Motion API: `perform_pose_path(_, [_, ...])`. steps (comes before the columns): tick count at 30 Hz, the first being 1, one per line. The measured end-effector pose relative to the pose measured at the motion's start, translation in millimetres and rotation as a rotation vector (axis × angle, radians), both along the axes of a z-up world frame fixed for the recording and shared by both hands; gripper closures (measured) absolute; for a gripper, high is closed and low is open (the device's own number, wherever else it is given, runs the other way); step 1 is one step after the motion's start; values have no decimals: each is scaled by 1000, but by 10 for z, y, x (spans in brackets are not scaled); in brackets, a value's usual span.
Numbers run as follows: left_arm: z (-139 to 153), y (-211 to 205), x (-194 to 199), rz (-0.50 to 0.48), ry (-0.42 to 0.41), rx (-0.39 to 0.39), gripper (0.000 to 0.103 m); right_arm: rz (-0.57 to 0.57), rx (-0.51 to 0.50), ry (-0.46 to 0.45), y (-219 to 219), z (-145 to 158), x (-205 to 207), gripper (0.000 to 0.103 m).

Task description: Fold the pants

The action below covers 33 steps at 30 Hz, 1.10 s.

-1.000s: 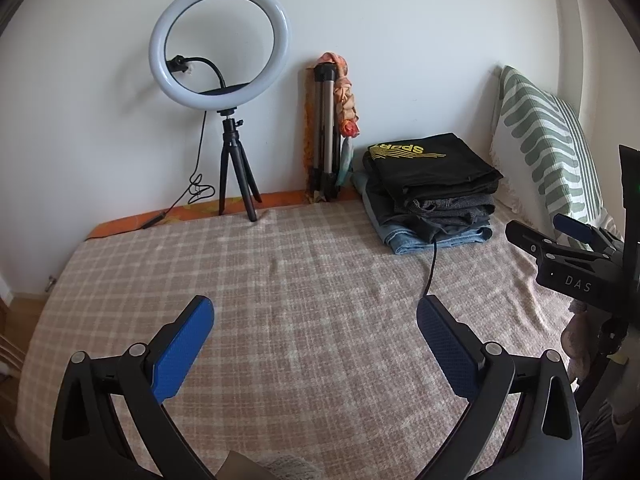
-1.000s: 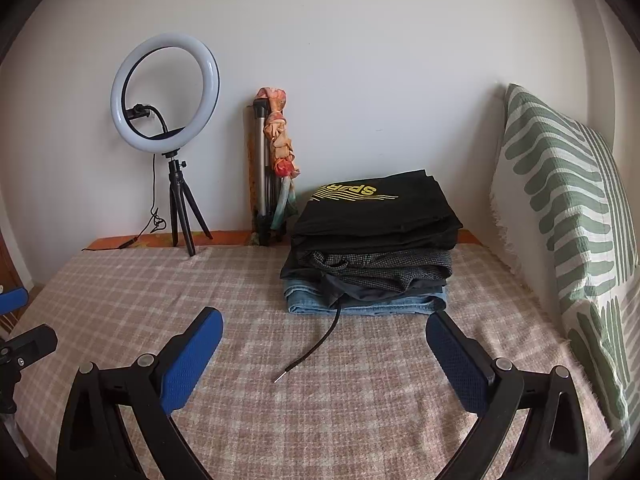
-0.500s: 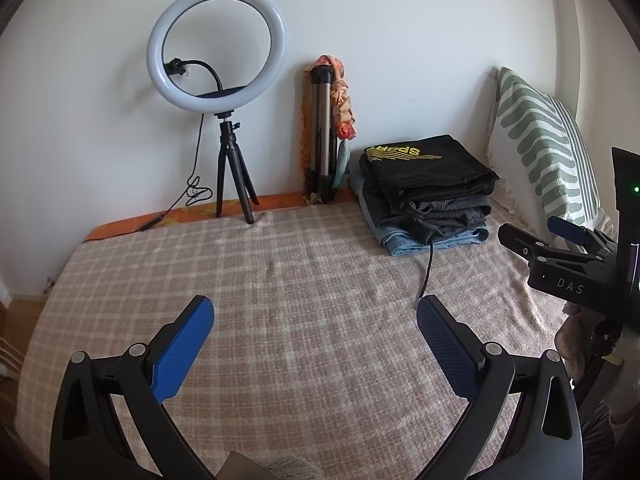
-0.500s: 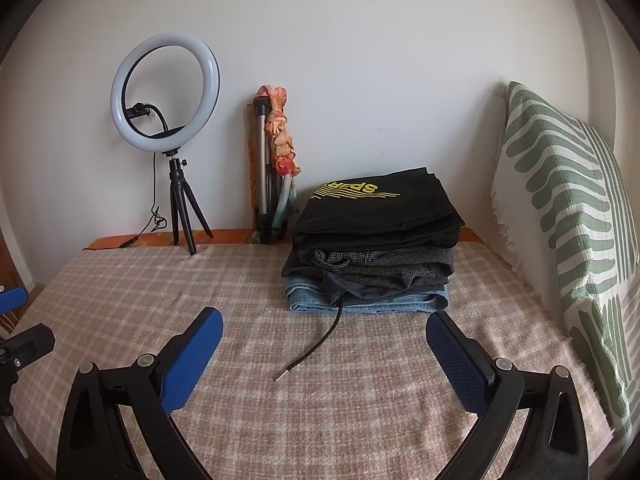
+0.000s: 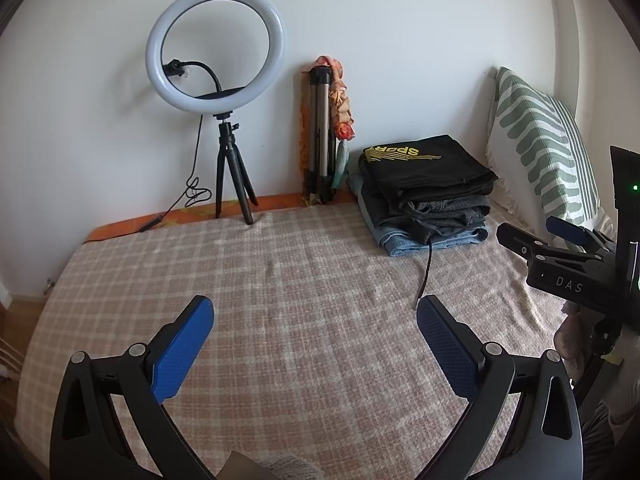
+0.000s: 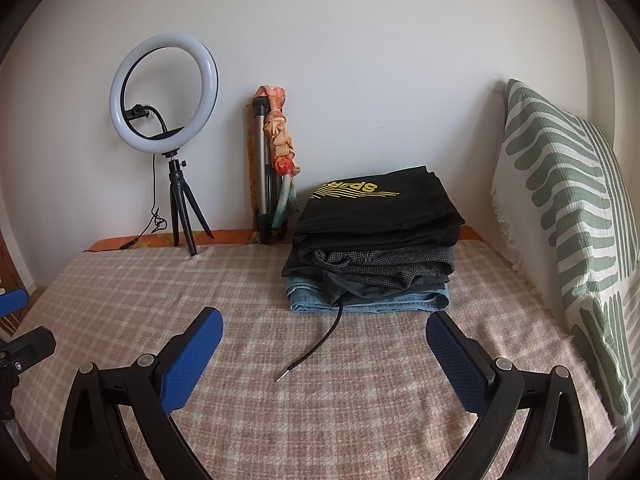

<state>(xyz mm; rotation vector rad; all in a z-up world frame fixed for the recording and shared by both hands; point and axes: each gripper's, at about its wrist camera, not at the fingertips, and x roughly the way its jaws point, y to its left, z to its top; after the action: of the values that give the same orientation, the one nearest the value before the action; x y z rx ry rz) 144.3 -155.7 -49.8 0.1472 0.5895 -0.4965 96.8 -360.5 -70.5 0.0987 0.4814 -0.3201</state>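
A stack of folded clothes [image 6: 372,248] lies at the back of the checked bed cover [image 6: 160,292]: black pants with yellow print on top, dark grey pieces in the middle, blue jeans at the bottom. A black drawstring [image 6: 316,344] trails from it toward me. The stack also shows in the left wrist view [image 5: 428,196]. My left gripper [image 5: 314,312] is open and empty above the cover. My right gripper [image 6: 324,328] is open and empty just in front of the stack; it also shows at the right edge of the left wrist view [image 5: 532,236].
A ring light on a small tripod [image 6: 168,128] and a folded tripod with an orange cloth [image 6: 272,168] stand against the back wall. A green-striped pillow [image 6: 568,208] leans at the right. The bed's left edge drops to the floor [image 5: 16,312].
Both grippers have drifted slightly; the stack sits a little lower and nearer in the right wrist view. Both jaws stay open and empty.
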Motion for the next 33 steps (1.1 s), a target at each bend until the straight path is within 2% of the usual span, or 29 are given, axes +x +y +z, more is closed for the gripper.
perform_pose_path(33, [-13,8,-5,0,-2,4,2,7,6,8,15,-39,13,0])
